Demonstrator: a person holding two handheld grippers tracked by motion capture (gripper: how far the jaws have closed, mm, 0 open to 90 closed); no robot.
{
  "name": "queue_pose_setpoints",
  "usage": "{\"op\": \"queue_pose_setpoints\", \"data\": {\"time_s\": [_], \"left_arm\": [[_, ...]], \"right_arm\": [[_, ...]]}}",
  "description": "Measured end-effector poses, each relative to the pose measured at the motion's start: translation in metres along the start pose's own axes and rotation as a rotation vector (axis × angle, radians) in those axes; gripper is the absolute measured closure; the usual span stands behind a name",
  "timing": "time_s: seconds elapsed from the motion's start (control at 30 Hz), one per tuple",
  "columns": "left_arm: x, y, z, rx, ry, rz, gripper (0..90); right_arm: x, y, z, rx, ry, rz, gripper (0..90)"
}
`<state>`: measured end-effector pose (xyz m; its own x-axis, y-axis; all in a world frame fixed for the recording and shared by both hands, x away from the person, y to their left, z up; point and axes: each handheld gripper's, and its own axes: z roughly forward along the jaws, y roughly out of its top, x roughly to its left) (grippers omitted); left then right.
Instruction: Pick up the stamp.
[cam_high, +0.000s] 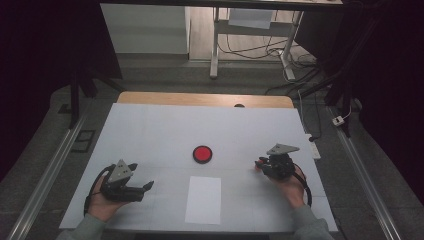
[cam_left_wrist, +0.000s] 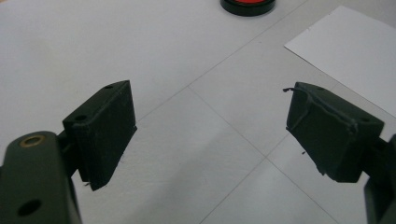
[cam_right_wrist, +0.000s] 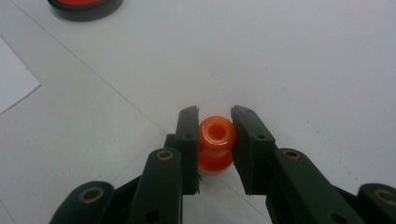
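Observation:
My right gripper (cam_right_wrist: 215, 119) is shut on a small orange spool-shaped piece (cam_right_wrist: 215, 142), which stands upright between the two black jaws just above the white table. In the high view that right gripper (cam_high: 260, 163) is held by a hand at the right side of the table. My left gripper (cam_left_wrist: 210, 112) stands open, its jaws wide apart with nothing between them; in the high view the left gripper (cam_high: 141, 176) rests at the front left. A round red disc with a black rim (cam_high: 202, 154) lies at the table's middle, also seen as the red disc (cam_right_wrist: 86, 7) and red disc (cam_left_wrist: 247, 4).
A white sheet of paper (cam_high: 203, 199) lies flat at the front centre, between the two hands. The white table surface (cam_high: 165, 130) carries faint grid lines. Behind the table stand a desk frame (cam_high: 215, 50) and floor cables.

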<state>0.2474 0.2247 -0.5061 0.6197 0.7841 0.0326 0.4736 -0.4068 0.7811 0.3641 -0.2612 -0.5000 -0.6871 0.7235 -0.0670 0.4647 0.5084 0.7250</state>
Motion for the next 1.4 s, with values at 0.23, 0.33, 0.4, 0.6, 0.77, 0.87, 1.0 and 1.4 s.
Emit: {"op": "queue_pose_setpoints", "data": {"time_s": [0.23, 0.33, 0.4, 0.6, 0.77, 0.87, 1.0, 1.4], "left_arm": [[0.000, -0.001, 0.001, 0.001, 0.001, -0.003, 15.8], [0.001, -0.001, 0.002, 0.005, 0.000, -0.006, 15.8], [0.001, -0.001, 0.002, 0.006, -0.001, -0.005, 15.8], [0.001, -0.001, 0.002, 0.004, 0.002, -0.007, 15.9], [0.001, 0.000, 0.002, -0.001, 0.007, -0.007, 16.1], [0.001, 0.000, 0.003, 0.003, 0.005, -0.005, 16.1], [0.000, 0.000, 0.002, -0.006, 0.007, -0.005, 16.3], [0.000, 0.000, 0.004, 0.001, 0.004, -0.006, 16.3]], "right_arm": [[-0.003, 0.002, -0.010, -0.071, 0.015, 0.037, 71.9], [-0.004, 0.004, -0.015, -0.099, 0.027, 0.058, 71.9], [-0.004, 0.005, -0.018, -0.128, 0.039, 0.072, 71.8], [-0.004, 0.010, -0.026, -0.166, 0.068, 0.096, 71.9], [-0.002, 0.013, -0.028, -0.185, 0.088, 0.102, 71.9], [0.000, 0.014, -0.030, -0.196, 0.100, 0.106, 71.9], [0.002, 0.016, -0.031, -0.213, 0.111, 0.106, 71.9], [0.012, 0.023, -0.033, -0.234, 0.143, 0.097, 71.9]]}}
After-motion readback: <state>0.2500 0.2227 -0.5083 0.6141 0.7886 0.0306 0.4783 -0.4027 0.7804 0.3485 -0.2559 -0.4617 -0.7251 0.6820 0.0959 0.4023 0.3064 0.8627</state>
